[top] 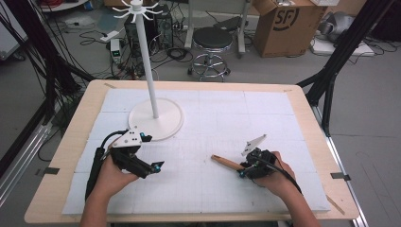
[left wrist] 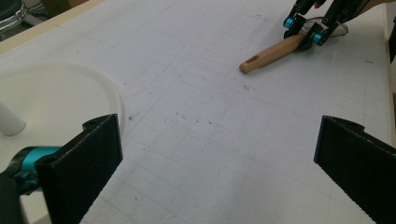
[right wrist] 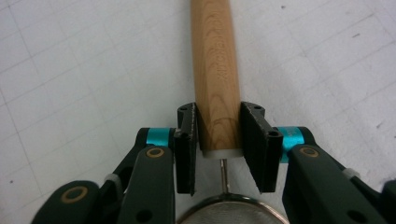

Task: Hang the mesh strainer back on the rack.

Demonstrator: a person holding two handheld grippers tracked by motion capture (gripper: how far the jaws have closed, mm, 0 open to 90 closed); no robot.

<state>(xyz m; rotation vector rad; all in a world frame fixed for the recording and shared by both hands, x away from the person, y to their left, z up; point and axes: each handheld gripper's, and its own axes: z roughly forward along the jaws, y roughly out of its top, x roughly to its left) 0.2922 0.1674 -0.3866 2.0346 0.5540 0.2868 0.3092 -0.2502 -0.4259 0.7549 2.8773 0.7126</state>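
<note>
Right now right gripper clamping jaws on wooden handle of small strainer, near mesh ring; strainer lying on white mat, handle end pointing toward left gripper. Left jaws standing wide apart, holding nothing, hovering beside white stand base. Risk, judging: round handle rolling or slipping between flat pads when lifting; long handle swinging down; hanging hole missing hook on stand.
</note>
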